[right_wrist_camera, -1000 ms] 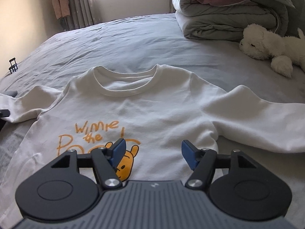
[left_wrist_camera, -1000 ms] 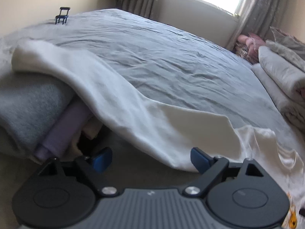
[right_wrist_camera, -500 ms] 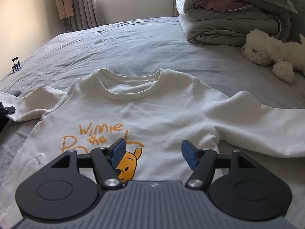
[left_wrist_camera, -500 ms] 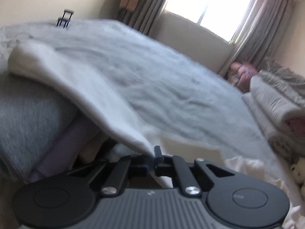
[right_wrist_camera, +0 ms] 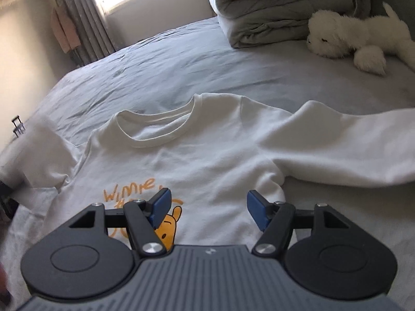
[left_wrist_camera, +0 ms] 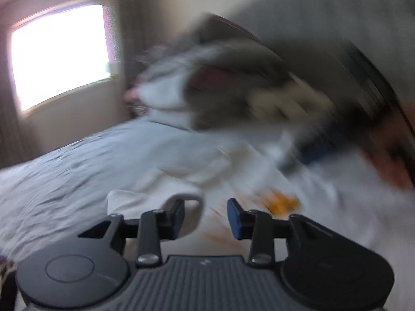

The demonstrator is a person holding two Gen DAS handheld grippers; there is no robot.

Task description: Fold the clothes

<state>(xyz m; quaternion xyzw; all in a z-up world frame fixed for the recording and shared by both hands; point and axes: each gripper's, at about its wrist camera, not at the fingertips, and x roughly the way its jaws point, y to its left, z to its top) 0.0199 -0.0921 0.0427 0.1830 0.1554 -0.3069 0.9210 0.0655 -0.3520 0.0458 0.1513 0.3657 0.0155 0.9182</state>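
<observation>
Swung round from the pile at the bed's edge, the left tongs point(left_wrist_camera: 206, 215) now look across the bed point(right_wrist_camera: 181, 59) toward the window point(left_wrist_camera: 59, 54), and the left sleeve point(right_wrist_camera: 39, 153) they had pinched lies drawn in toward the shirt's body; the right view has hardly shifted.

On the grey bed lies one white sweatshirt point(right_wrist_camera: 207, 160), spread face up, neck toward the window, orange print near the hem. It looks soft, thick and light: it should drape and bunch rather than hold a crease, and drag on the sheet more than slide. The best holds, judged from its lie, are the firmer edges: cuffs, shoulder seams, the ribbed collar point(right_wrist_camera: 155, 129) and the hem. Pinching mid-panel would only lift a tent of cloth. The right sleeve point(right_wrist_camera: 337, 142) is spread out full length to the side and seems the next part to bring in.

Beyond the shirt sit one folded duvet point(right_wrist_camera: 285, 7) and one white plush toy point(right_wrist_camera: 358, 39), well apart from it.

Left tongs: jaws opening, about half spread, with nothing clearly between them; a fold of white cloth lies just past the left pad, though blur hides whether it touches. Right tongs point(right_wrist_camera: 208, 208): wide and empty, hovering over the shirt's lower front.
</observation>
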